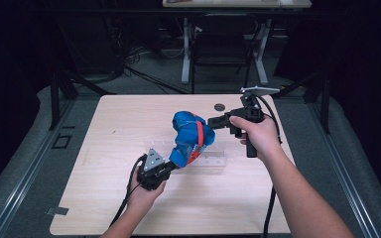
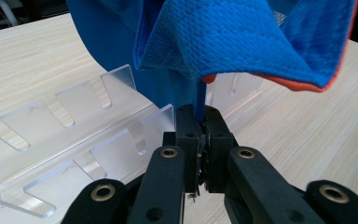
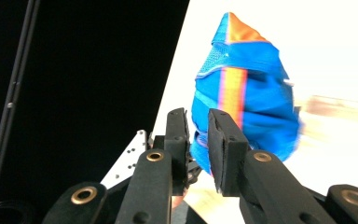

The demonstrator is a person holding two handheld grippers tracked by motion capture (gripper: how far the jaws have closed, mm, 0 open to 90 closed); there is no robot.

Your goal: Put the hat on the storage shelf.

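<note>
The left gripper [image 2: 200, 135] is pinching a thin edge of the blue garment [image 1: 191, 136], keeping it lifted over the clear plastic rack [image 1: 213, 159] on the table [image 1: 104, 198]. The right gripper [image 1: 212, 121] is standing just beside the bundle with parted, empty jaws (probably having let go so the cloth hangs from one corner).

We see a pale wooden table [image 1: 104, 208] on a grey floor [image 1: 25, 163], a dark room behind, and a white-legged desk [image 1: 186, 49] beyond.
</note>
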